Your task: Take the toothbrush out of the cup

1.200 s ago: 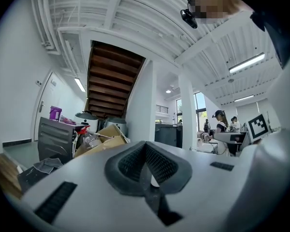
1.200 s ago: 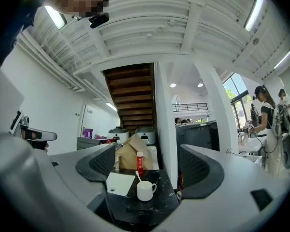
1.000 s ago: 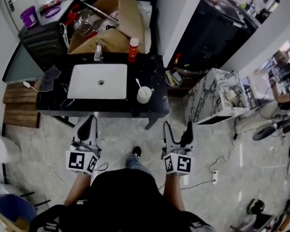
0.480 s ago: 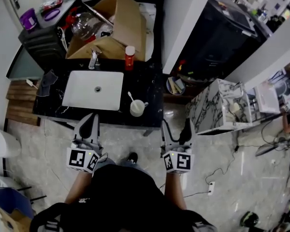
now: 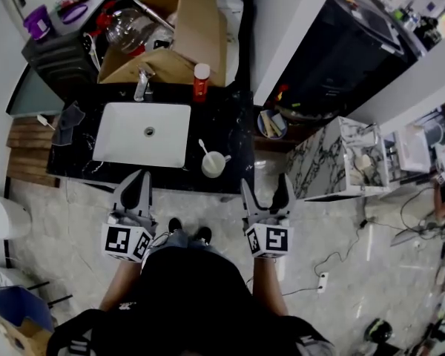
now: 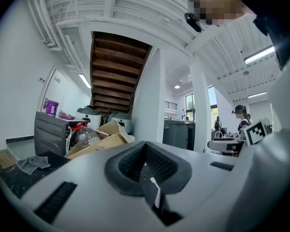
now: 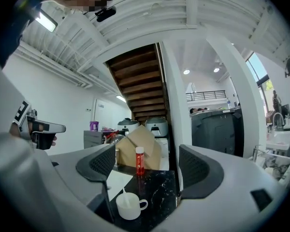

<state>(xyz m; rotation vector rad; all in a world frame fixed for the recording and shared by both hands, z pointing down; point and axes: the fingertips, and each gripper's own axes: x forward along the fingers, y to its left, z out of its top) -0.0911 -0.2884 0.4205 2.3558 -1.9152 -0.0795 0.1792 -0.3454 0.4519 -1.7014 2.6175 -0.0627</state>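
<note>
Head view | round white cup (image 5: 213,165) | left tool (image 5: 141,175) closed | right tool (image 5: 264,182) wide, empty

Cup (image 5: 213,165): plain white, handle included.
Toothbrush (image 5: 203,147): white (barely separable from the cup by colour).
Countertop (image 5: 233,117): black stone with thin white veins.
Sink (image 5: 119,136): white.
Bottle (image 5: 201,81): red body, white cap.
Cardboard box (image 5: 196,32): tan brown.
Left gripper (image 5: 136,178): pale grey shell, black ribbed pads, cube with black-and-white square markers.
Right gripper (image 5: 265,186): the same grey and black, the same black-and-white marker pattern.
Cloth (image 5: 70,117): dark grey.
Tub (image 5: 37,22): purple.
Floor (image 5: 81,221): pale grey-beige, faintly marbled.
Side cabinet (image 5: 334,154): white with dark grey veining.
</note>
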